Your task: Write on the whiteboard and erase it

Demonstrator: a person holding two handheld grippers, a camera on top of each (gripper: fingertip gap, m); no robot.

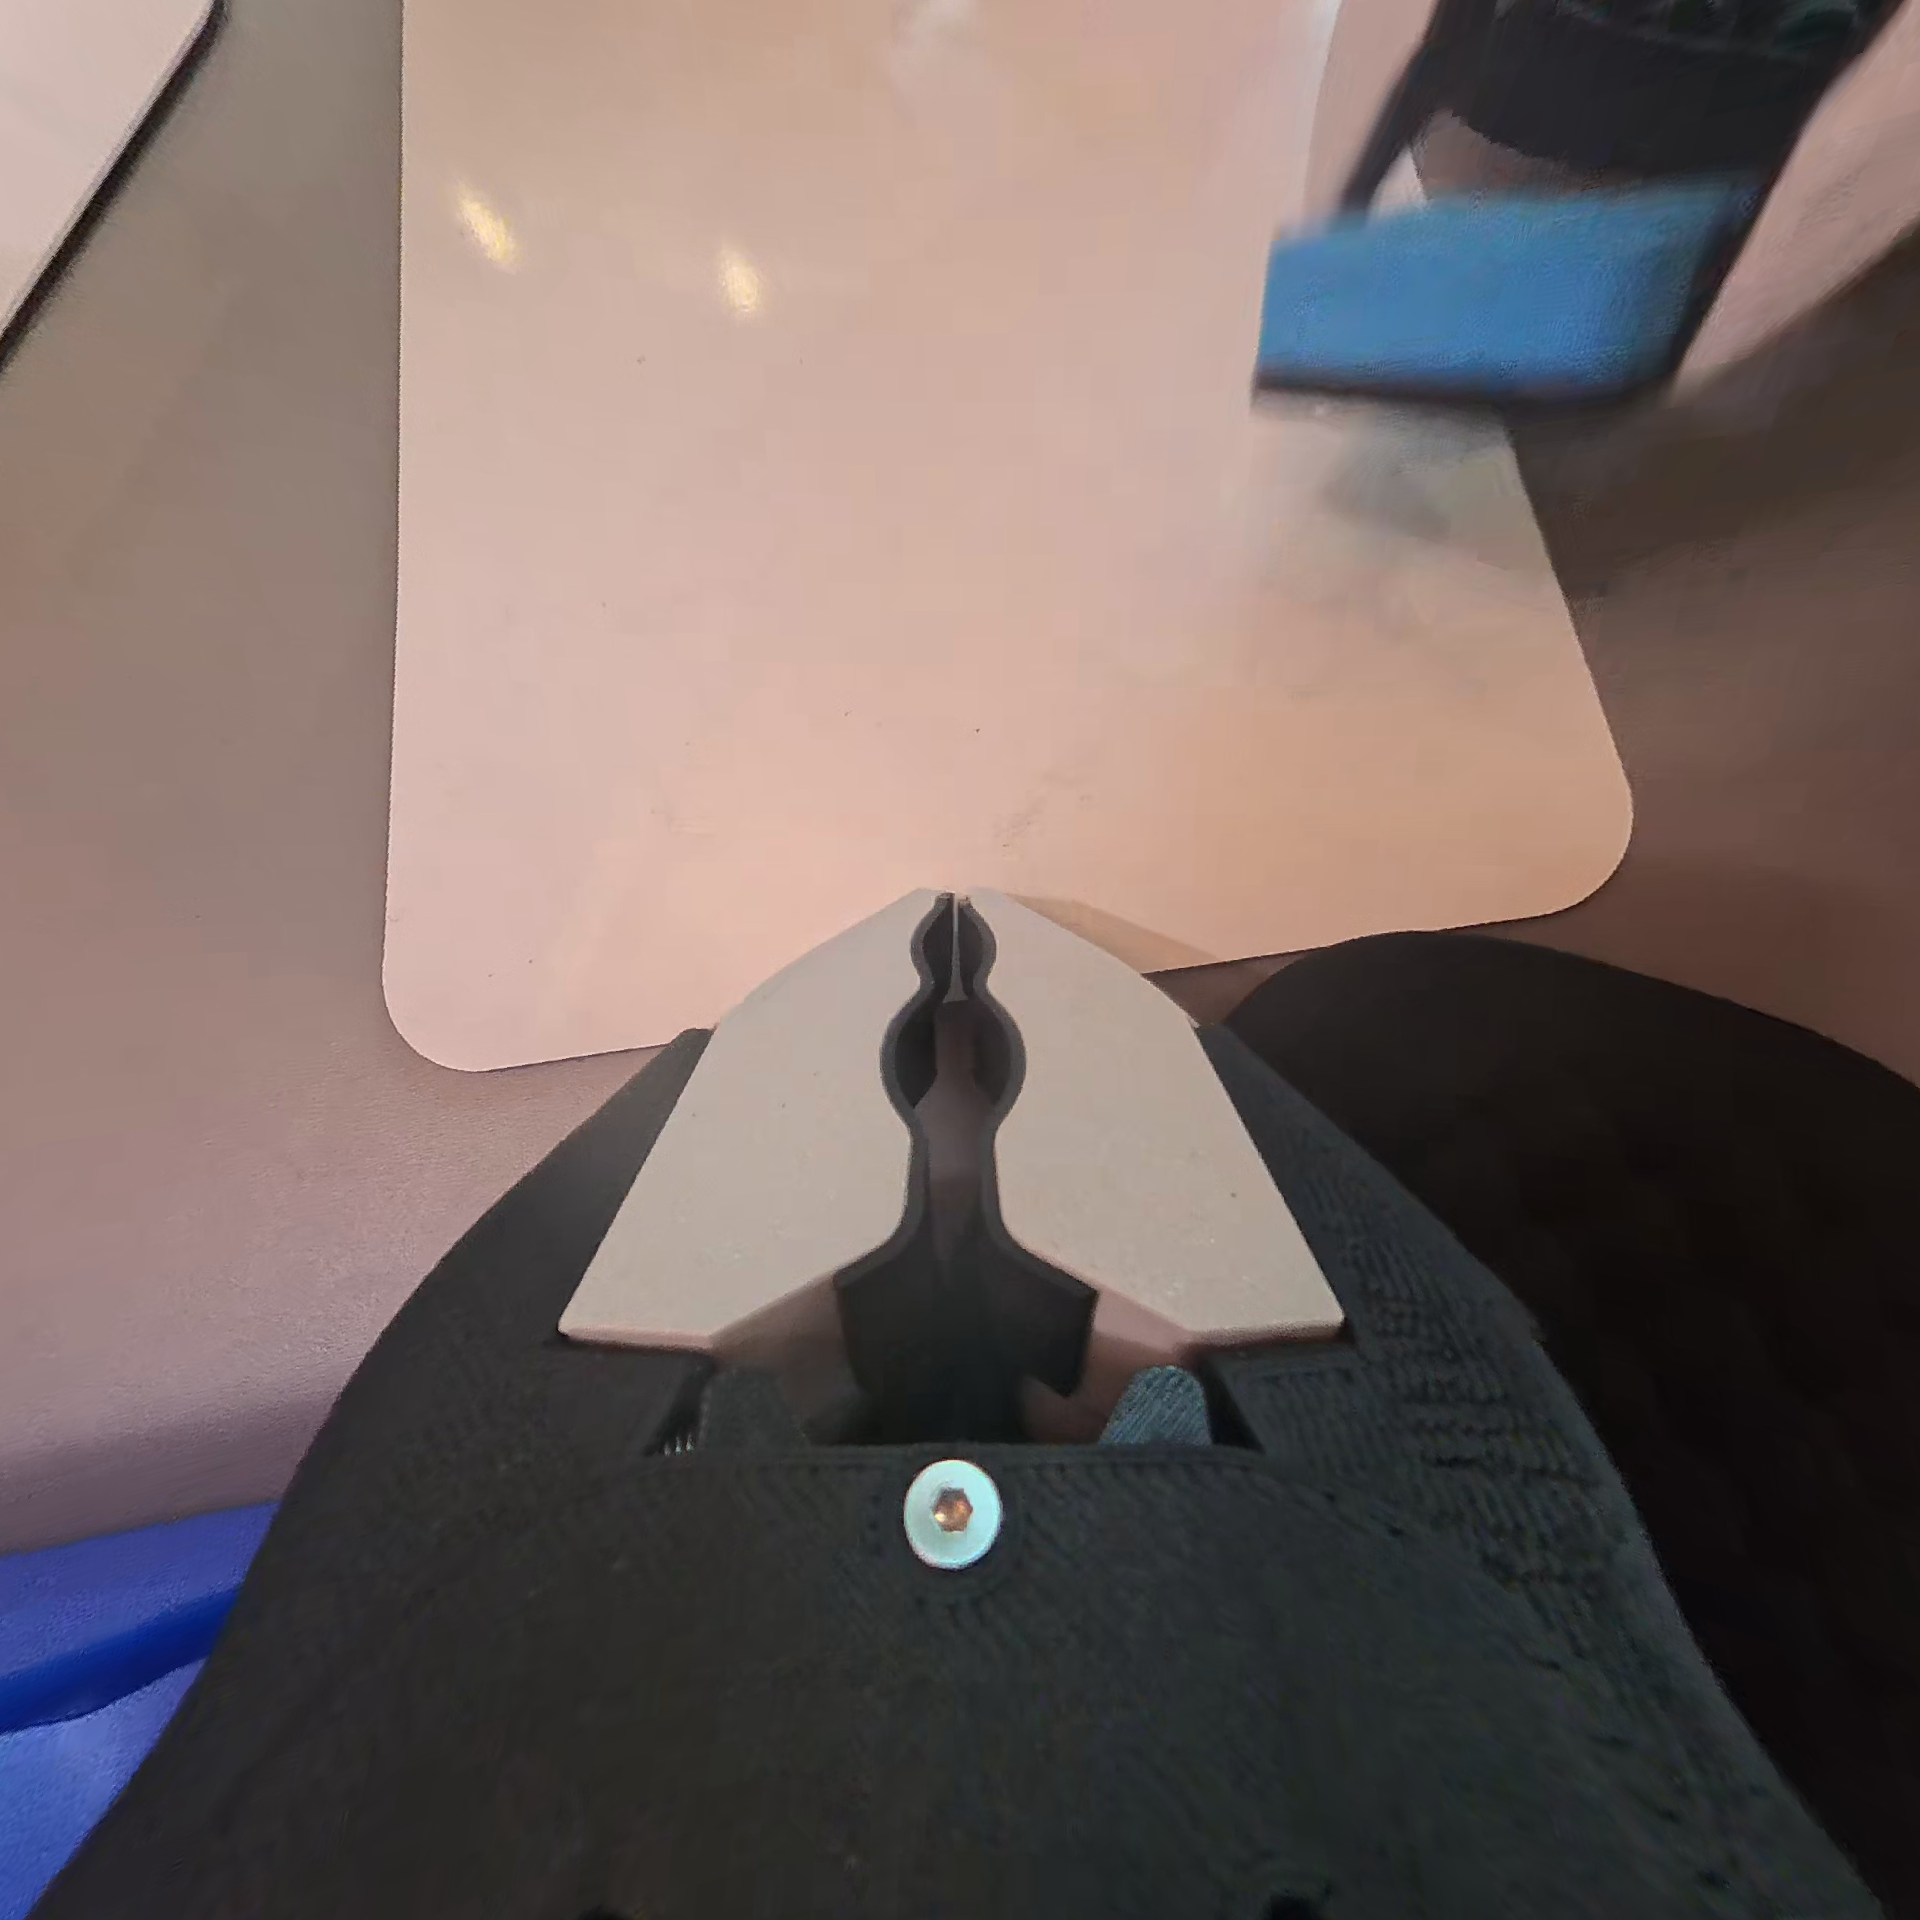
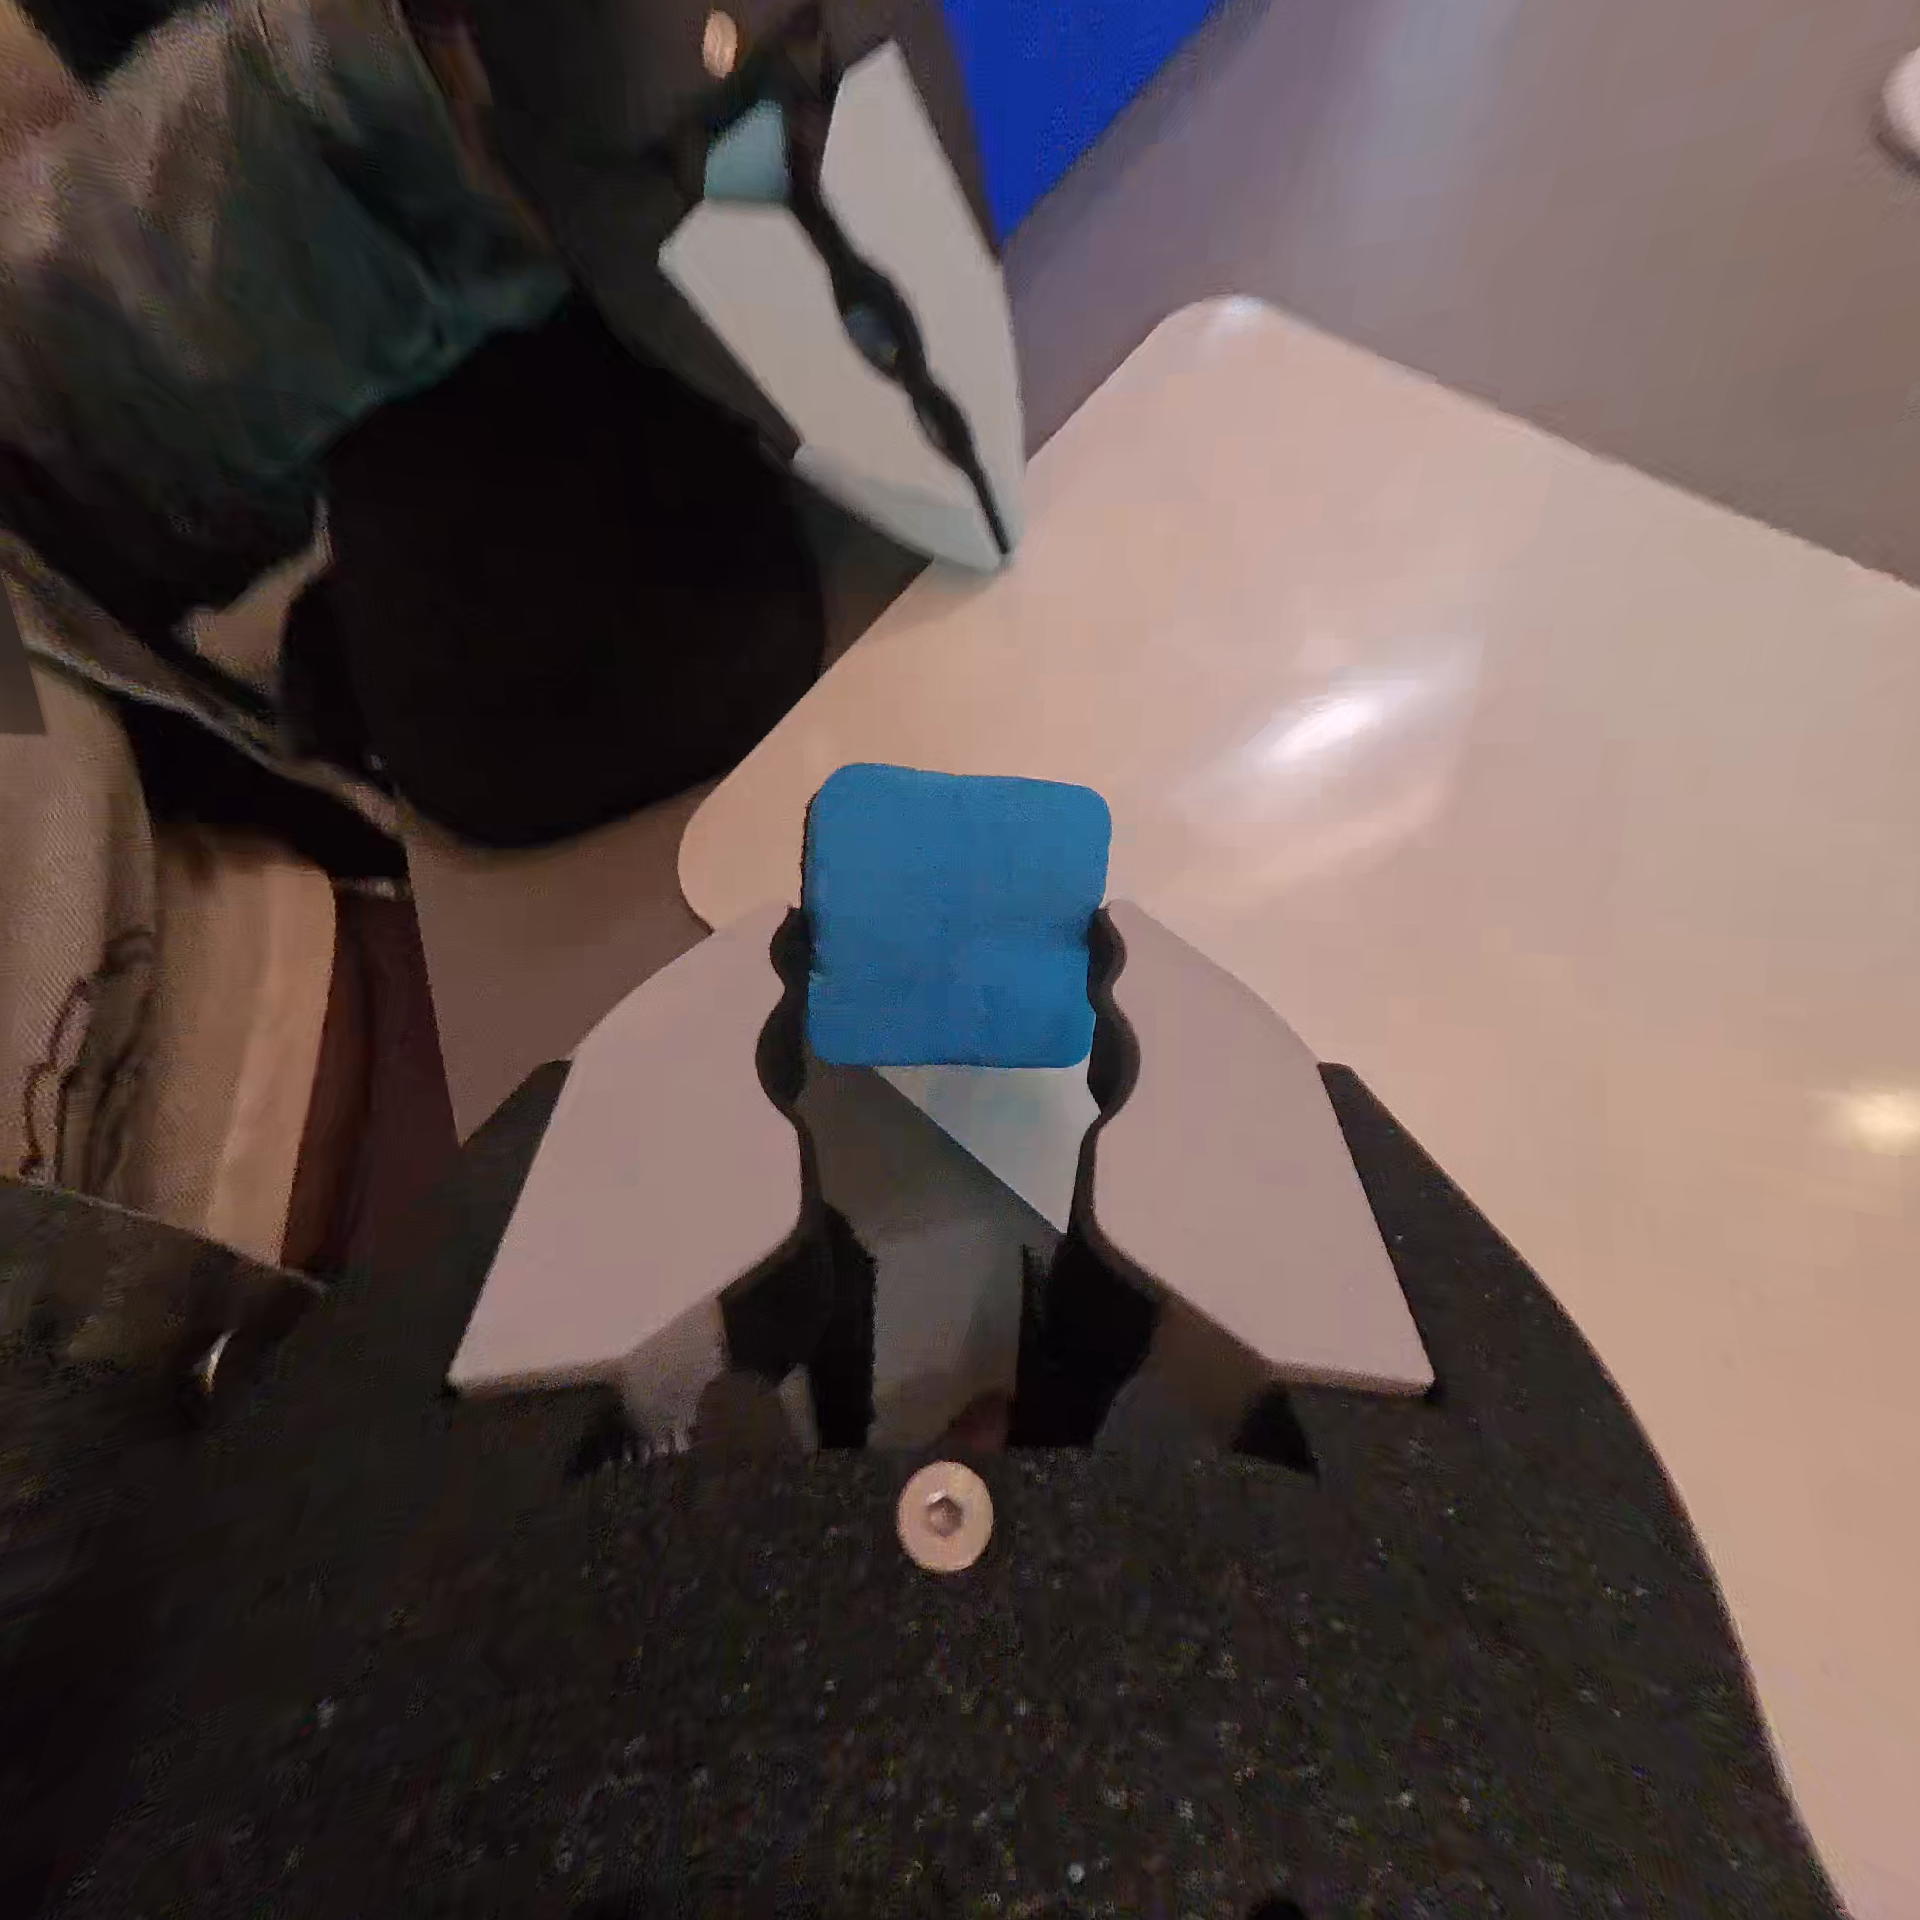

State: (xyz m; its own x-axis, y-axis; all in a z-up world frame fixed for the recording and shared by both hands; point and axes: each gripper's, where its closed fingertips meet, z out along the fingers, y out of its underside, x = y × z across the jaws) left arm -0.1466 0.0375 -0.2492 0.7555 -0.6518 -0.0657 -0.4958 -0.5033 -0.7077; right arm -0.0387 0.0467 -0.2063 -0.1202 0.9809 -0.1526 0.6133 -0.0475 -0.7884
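One blue eraser [image 2: 951, 920], between right jaws

Whiteboard [image 1: 883, 540] lies flat on the table [image 1: 208, 727]. Left gripper [image 1: 954, 902] sits at its near edge; the eraser [image 1: 1455, 301] is over its far right part.

No legible text, labels, brands, nos. or signs in either view. Whiteboard [image 1: 883, 540]: only a faint grey smear at its right edge, no readable marks. Blue eraser [image 2: 951, 914]: plain, no print visible.
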